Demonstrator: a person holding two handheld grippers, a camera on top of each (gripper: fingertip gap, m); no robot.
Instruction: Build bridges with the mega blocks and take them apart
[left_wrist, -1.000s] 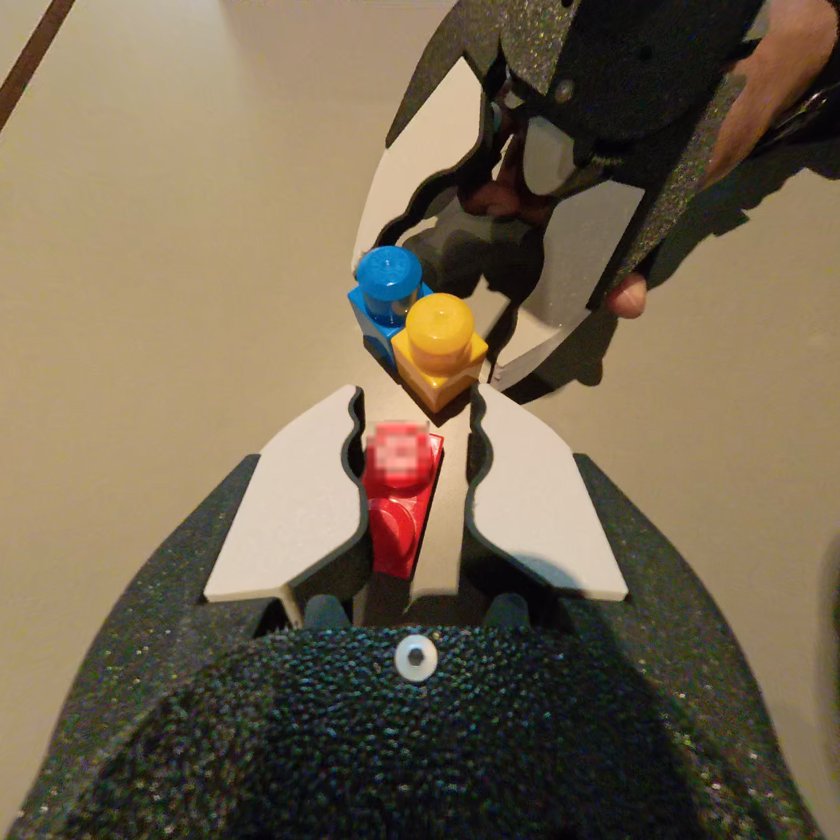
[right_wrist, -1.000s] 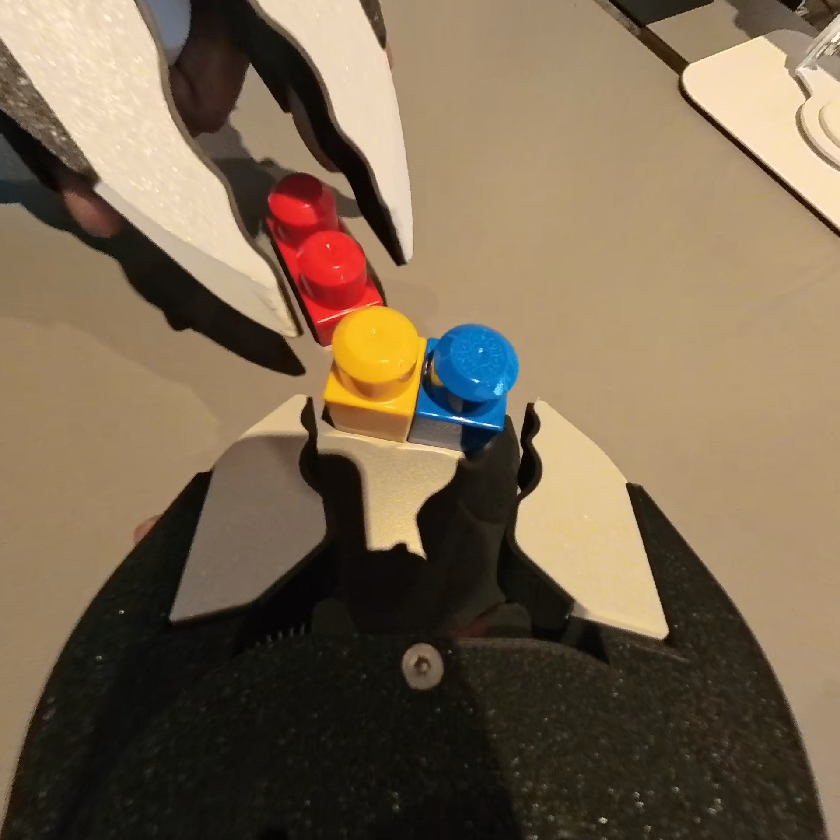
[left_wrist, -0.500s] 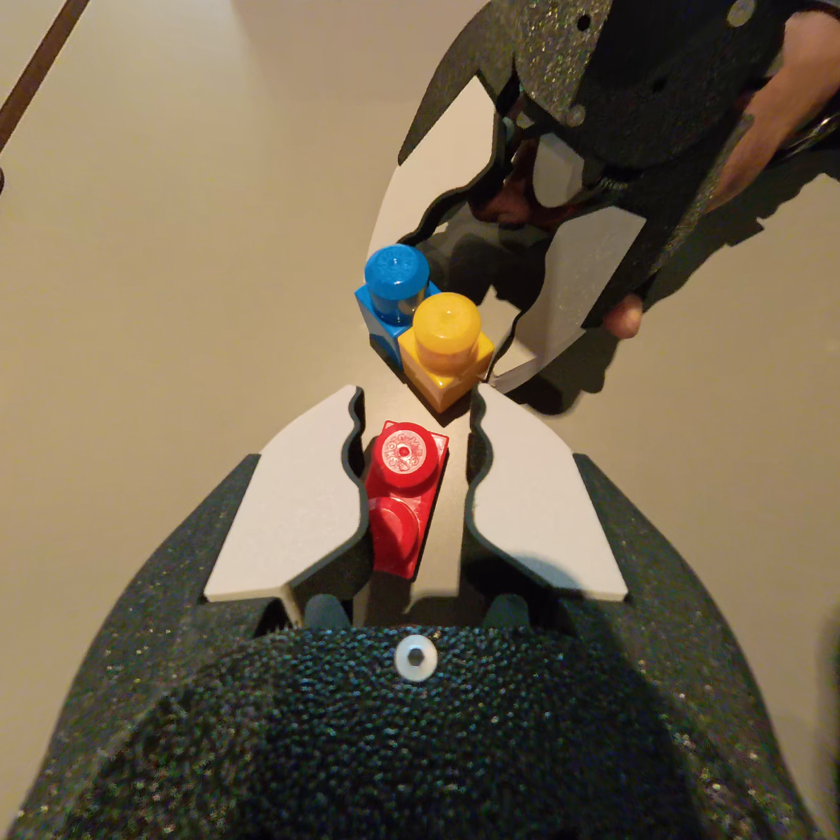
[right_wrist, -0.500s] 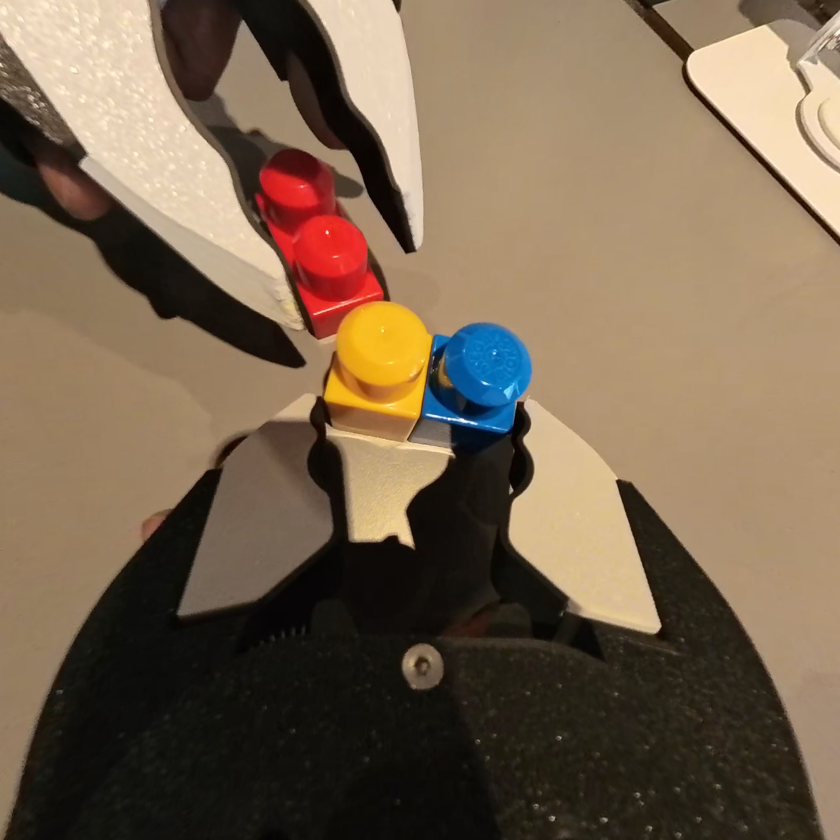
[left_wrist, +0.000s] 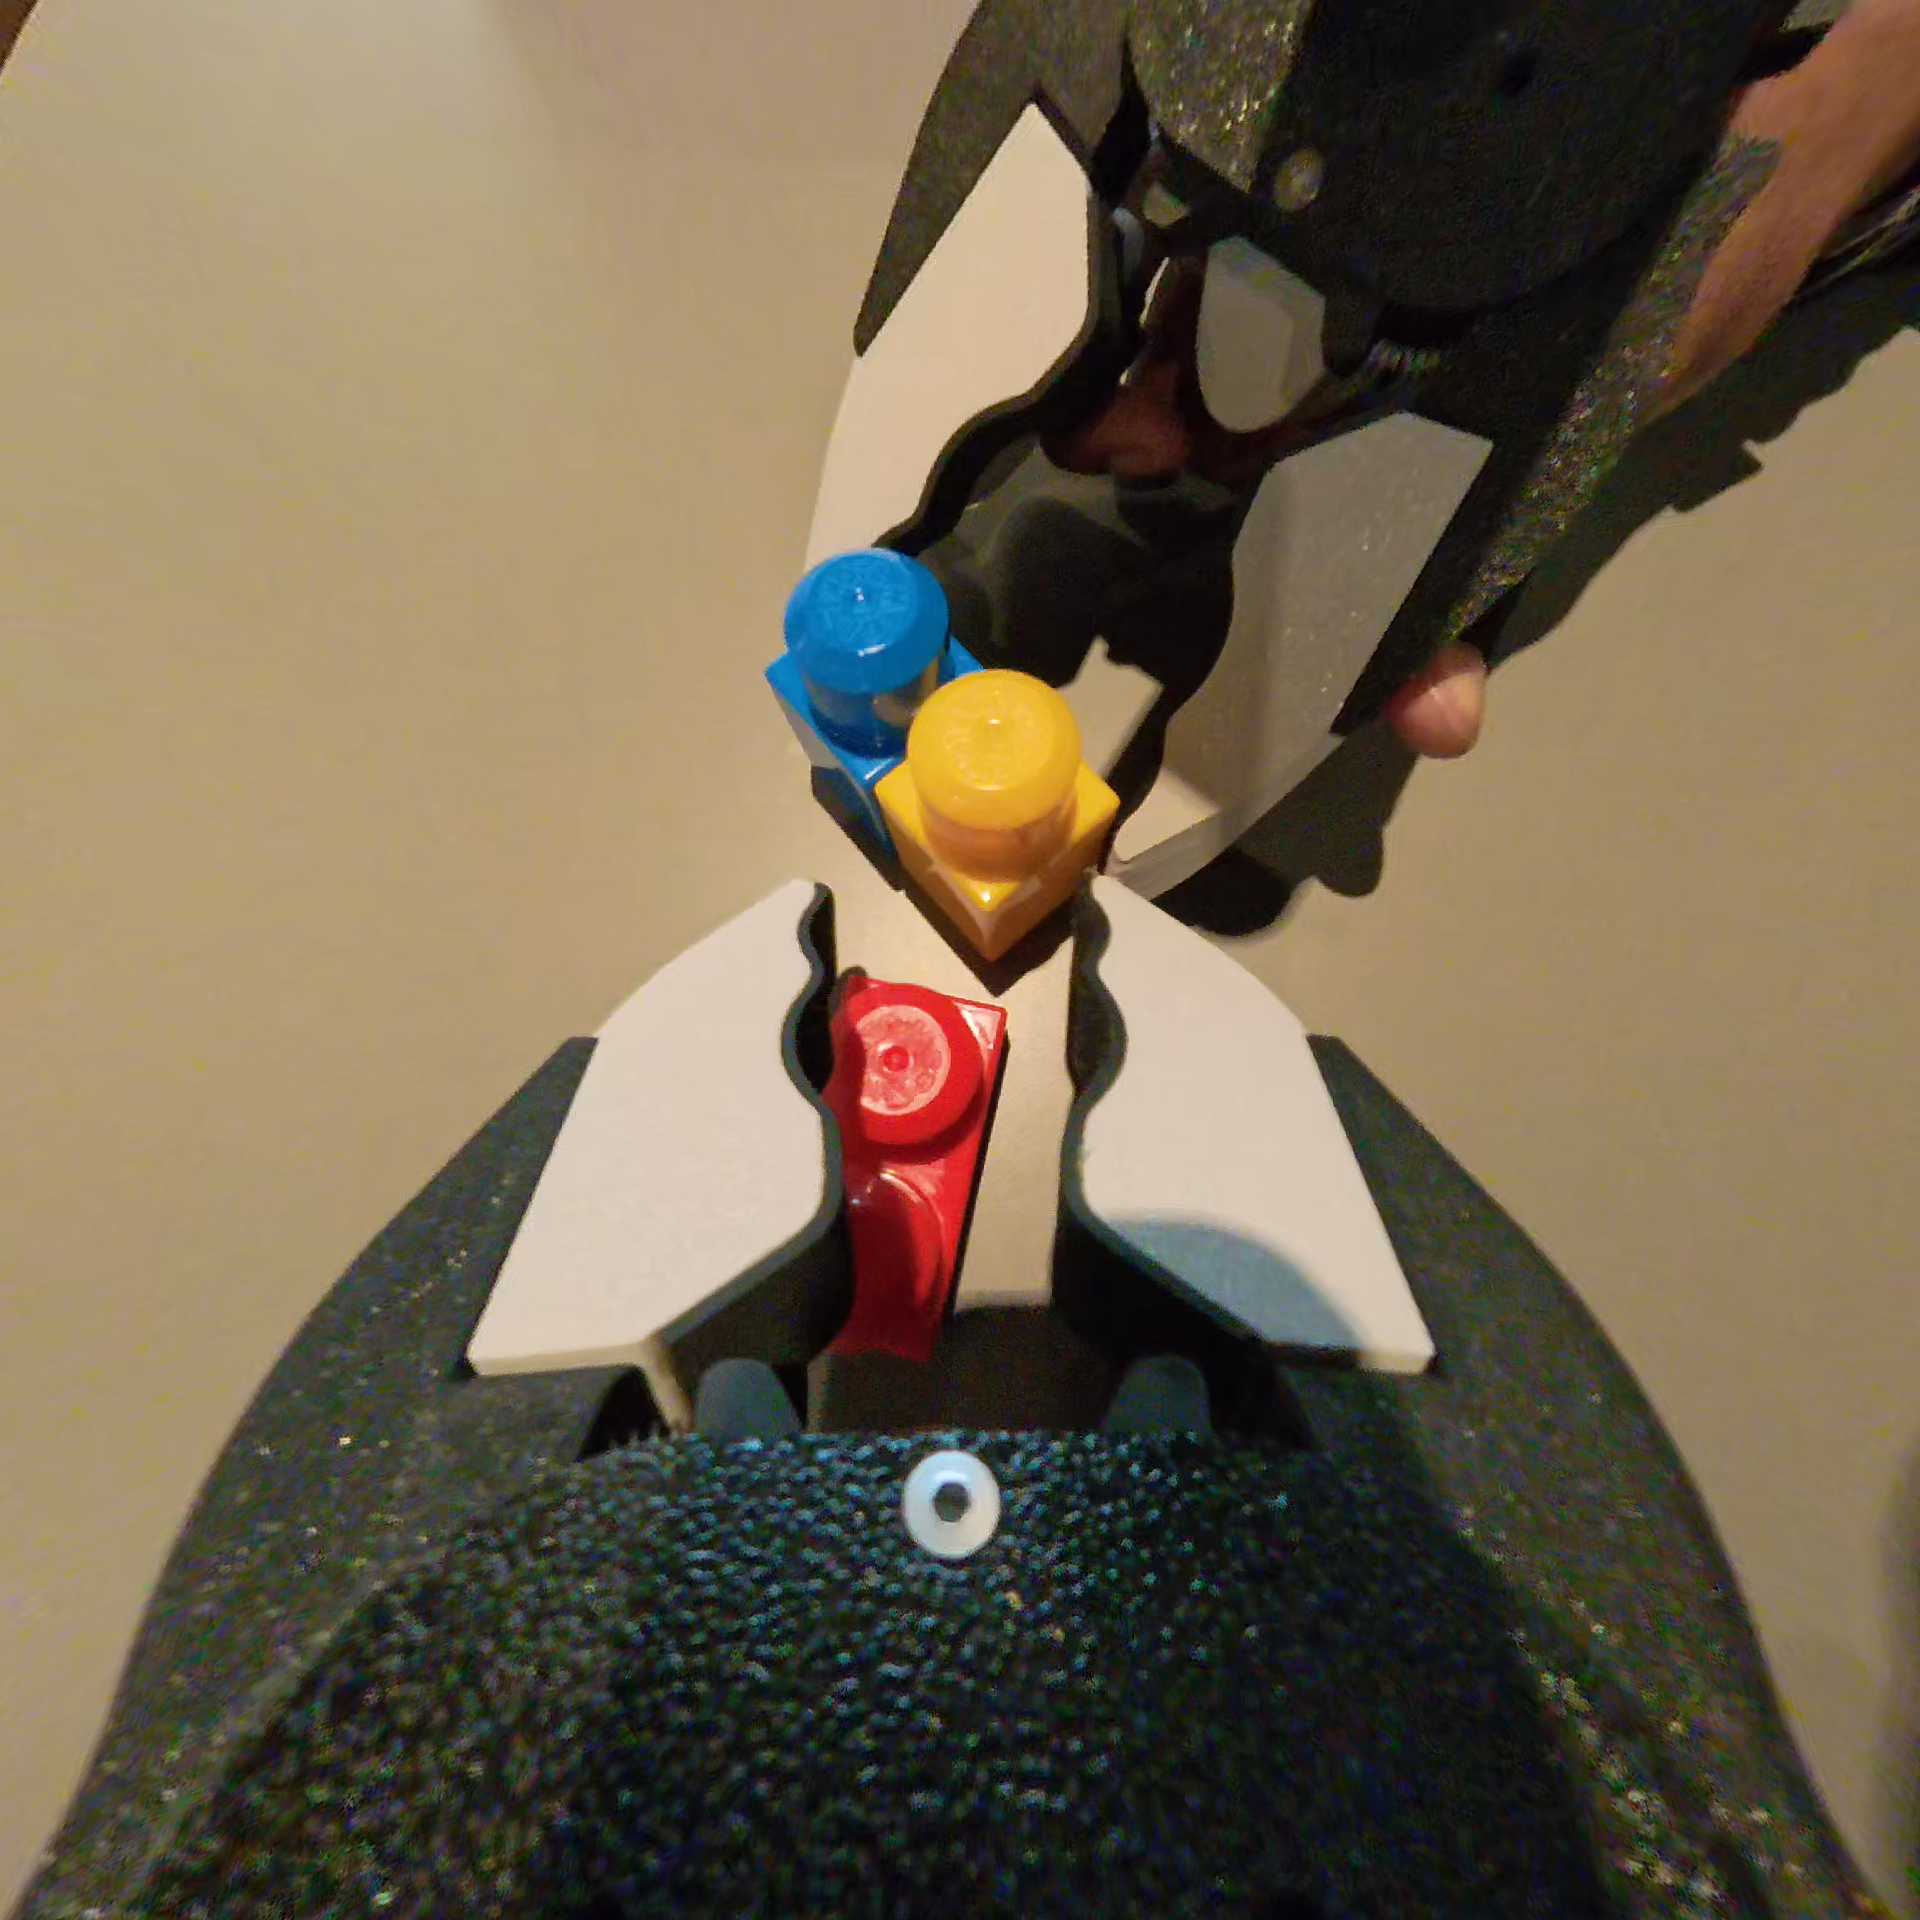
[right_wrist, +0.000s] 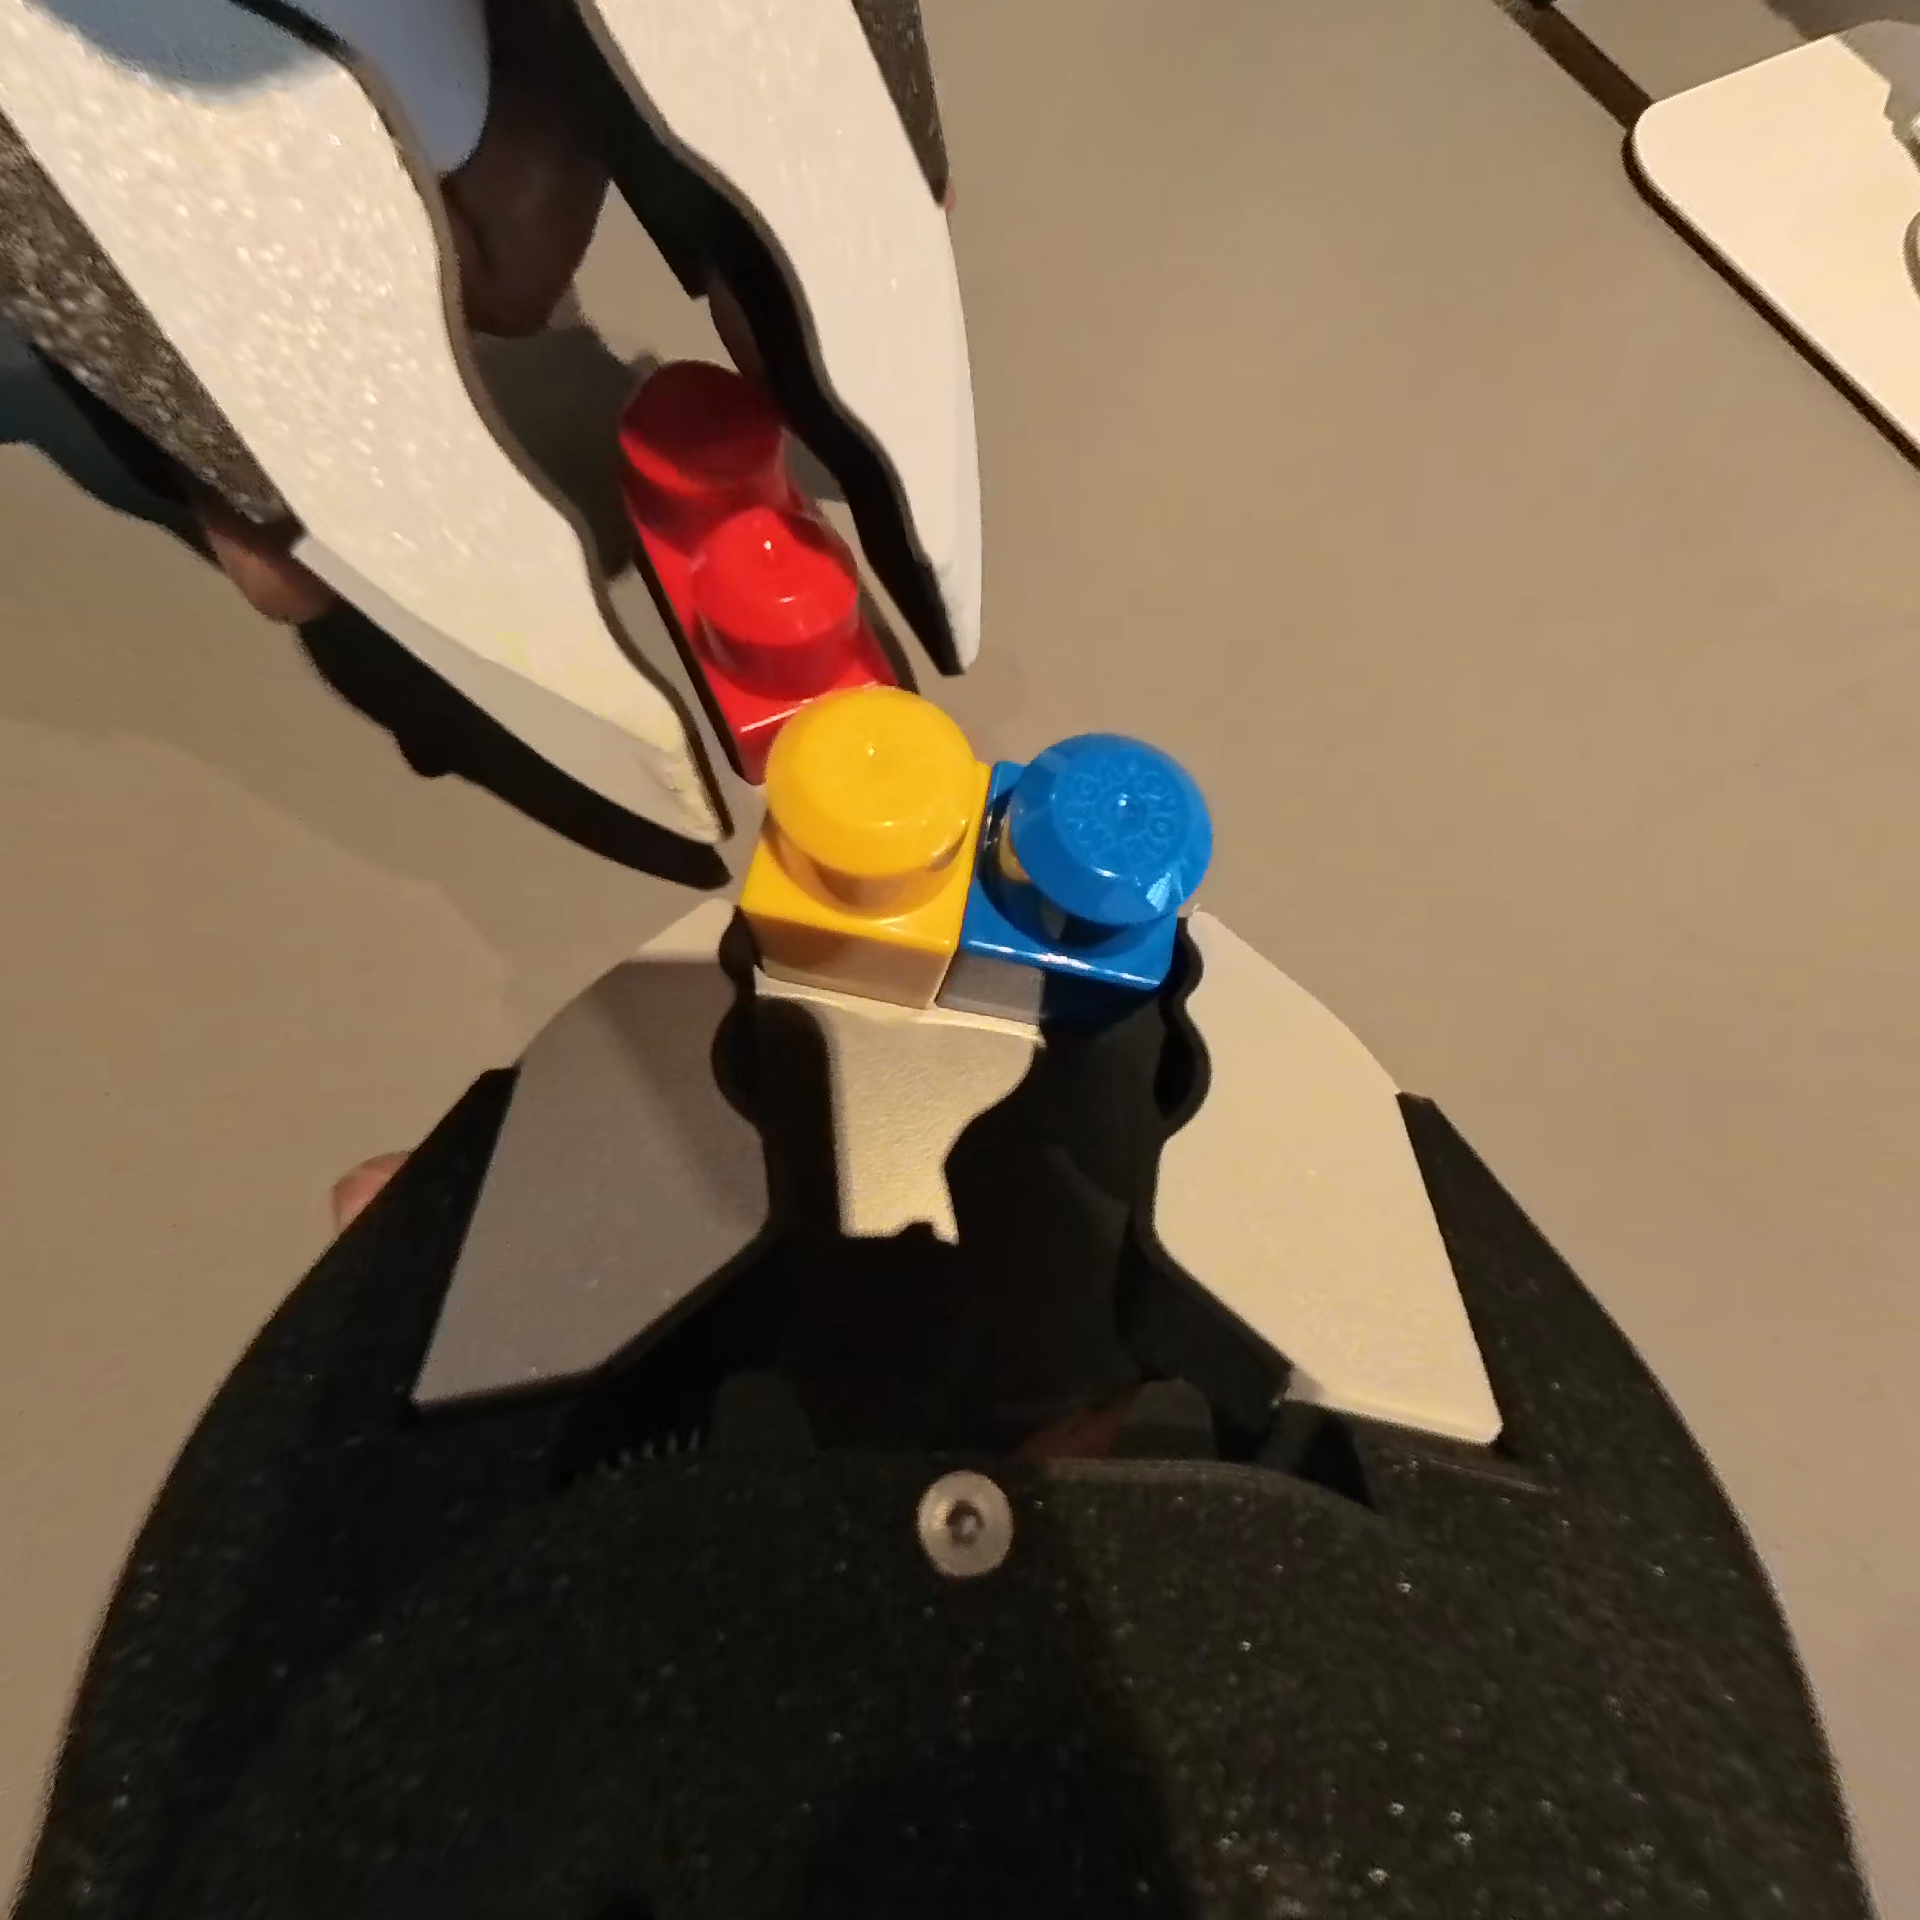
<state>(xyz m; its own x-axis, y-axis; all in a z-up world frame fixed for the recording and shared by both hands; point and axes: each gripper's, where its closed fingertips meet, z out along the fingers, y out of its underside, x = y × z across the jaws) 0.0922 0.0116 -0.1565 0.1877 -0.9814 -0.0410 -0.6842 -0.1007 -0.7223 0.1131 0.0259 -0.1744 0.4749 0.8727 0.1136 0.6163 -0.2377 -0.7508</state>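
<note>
The left tongs (left_wrist: 948, 935) are standing partly spread around the red two-stud block (left_wrist: 914, 1153), which is lying flat on the desk (left_wrist: 312, 623) inside their gap. The block's long axis is running along the fingers, and it is hugging the left finger while a strip of bare desk is showing on the other side, so nothing is being gripped. The right tongs (right_wrist: 961, 914) are reaching in from the opposite side, gaping wide, their tips flanking the yellow block (right_wrist: 862, 883) and the blue block (right_wrist: 1081, 894); whether the tips are touching them I cannot tell. These two single-stud blocks are sitting upright, side by side and touching, just ahead of the left tongs' tips, with the yellow one nearer the red block's end. The left tongs are the nearer to the red block, and judging by this, closing on it across its short width comes next. A pale board (right_wrist: 1787, 239) is lying well apart, and open desk is spreading all around.
</note>
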